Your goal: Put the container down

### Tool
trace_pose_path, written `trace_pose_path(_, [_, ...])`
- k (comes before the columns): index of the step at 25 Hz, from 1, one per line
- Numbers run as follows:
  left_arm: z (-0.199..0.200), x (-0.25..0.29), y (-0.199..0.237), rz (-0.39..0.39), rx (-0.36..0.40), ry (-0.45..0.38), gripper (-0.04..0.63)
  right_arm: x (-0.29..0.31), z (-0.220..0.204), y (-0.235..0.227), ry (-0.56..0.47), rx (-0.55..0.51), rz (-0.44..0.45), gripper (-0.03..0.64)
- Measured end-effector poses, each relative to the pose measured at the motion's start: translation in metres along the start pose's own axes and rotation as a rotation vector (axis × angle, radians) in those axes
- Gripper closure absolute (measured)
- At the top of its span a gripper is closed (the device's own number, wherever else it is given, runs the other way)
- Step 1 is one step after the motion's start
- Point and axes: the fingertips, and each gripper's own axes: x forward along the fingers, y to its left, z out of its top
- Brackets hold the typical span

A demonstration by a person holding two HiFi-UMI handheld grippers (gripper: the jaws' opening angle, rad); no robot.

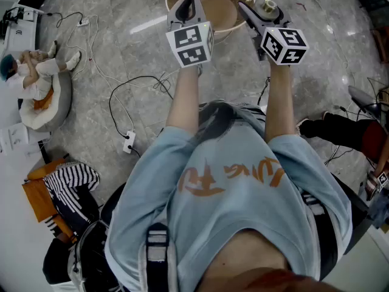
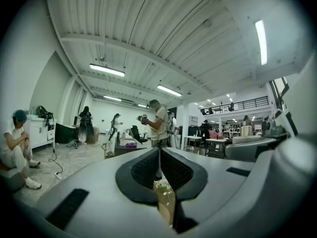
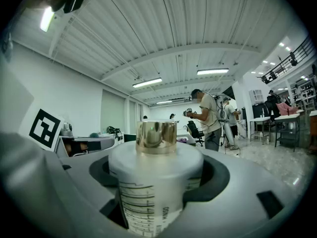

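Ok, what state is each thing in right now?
container: upright, capped, held off to the right of the left gripper.
right gripper: shut on container, jaws wide around its body.
left gripper: shut, jaw tips together.

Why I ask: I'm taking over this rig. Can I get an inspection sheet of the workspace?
Surface: round wooden table, partly in view ahead of the person; grey marble floor.
Job's things: white container with gold cap, not yet put down.
Clutter: striped bag on the floor.
Grippers: right hand-held gripper shut on the container; left hand-held gripper jaws together, nothing seen held.
Cables: white cables and a power strip loose on the floor.
Surroundings: open hall; seated person; others standing further off.
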Motion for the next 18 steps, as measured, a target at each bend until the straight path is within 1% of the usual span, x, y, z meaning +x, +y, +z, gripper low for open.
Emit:
trace_pose_path(3, [-0.003,-0.002,-0.004,0.010,0.001,0.003,0.560,-0.005,-0.003,-0.006,0.002,-0.003,0.000,0.256])
trace_pose_path(5, [-0.004,-0.002,-0.004,0.018,0.001,0.004,0.560,-0.007,-0.004,-0.011,-0.001,0.013,-0.008,0.256])
trace_pose_path(12, [-0.008,-0.003,0.016,0.079,-0.007,0.026,0.560,-0.004,-0.007,-0.026,-0.025,0.101,-0.006,0.256])
trace_pose_path(15, [-0.018,-0.002,0.016,0.093,0.005,0.036,0.560,-0.003,-0.016,-0.037,-0.029,0.133,-0.011,0.256])
trace_pose_path(18, [-0.019,-0.002,0.015,0.103,0.010,0.036,0.560,-0.003,-0.019,-0.041,-0.044,0.196,-0.001,0.256])
